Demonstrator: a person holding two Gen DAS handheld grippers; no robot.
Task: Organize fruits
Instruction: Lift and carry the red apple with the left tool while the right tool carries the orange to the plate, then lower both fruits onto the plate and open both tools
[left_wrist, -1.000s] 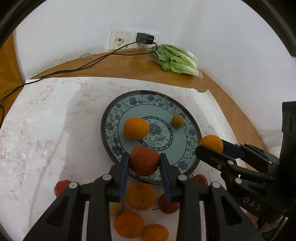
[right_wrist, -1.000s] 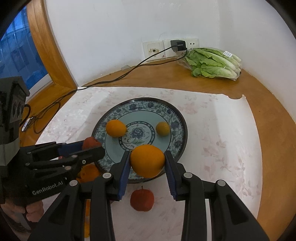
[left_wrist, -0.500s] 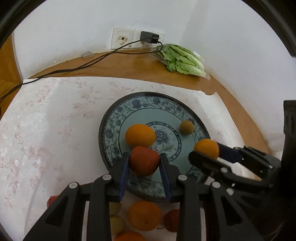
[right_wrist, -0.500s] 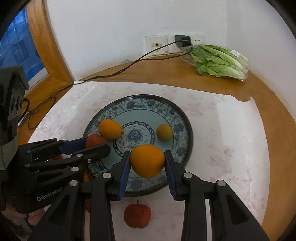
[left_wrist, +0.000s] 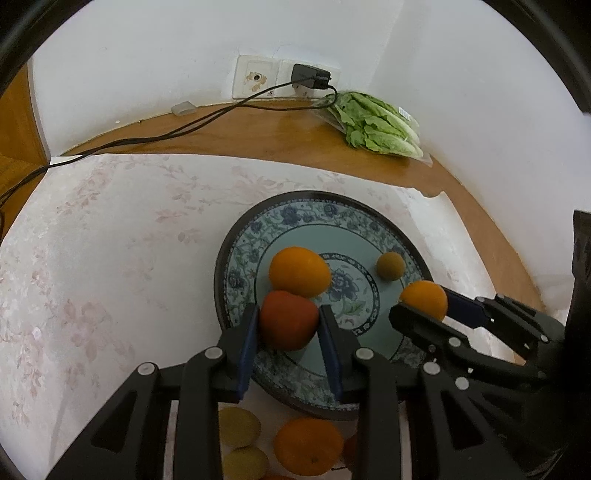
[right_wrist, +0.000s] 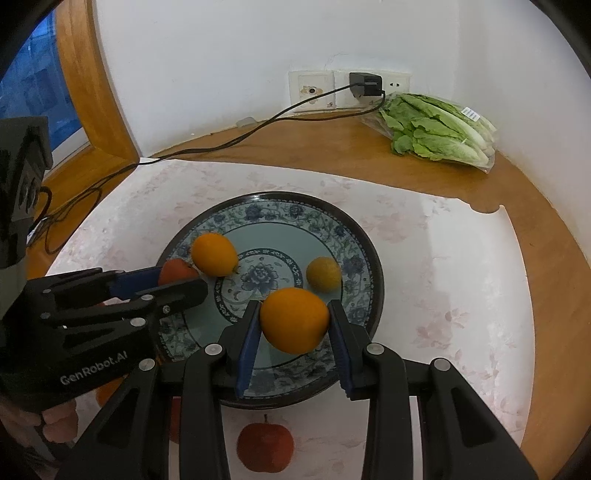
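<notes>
A blue floral plate (left_wrist: 295, 214) (right_wrist: 354, 229) sits on the white cloth. An orange (left_wrist: 298, 271) (right_wrist: 214, 254) and a small yellow-green fruit (left_wrist: 390, 266) (right_wrist: 323, 274) lie on it. My left gripper (left_wrist: 289, 322) is shut on a red apple (left_wrist: 288, 319) over the plate's near left part; it also shows in the right wrist view (right_wrist: 177, 280). My right gripper (right_wrist: 293, 320) is shut on an orange (right_wrist: 293, 319) over the plate's near edge; it also shows in the left wrist view (left_wrist: 423, 301).
Loose fruit lies on the cloth in front of the plate: an orange (left_wrist: 308, 445), yellow fruits (left_wrist: 238, 426) and a red apple (right_wrist: 265, 446). A bag of lettuce (right_wrist: 439, 131) and a charger cable (right_wrist: 229, 142) lie on the wooden table near the wall.
Both grippers have moved forward over the plate with their fruit still held. The loose fruit has slipped toward the bottom of both views.
</notes>
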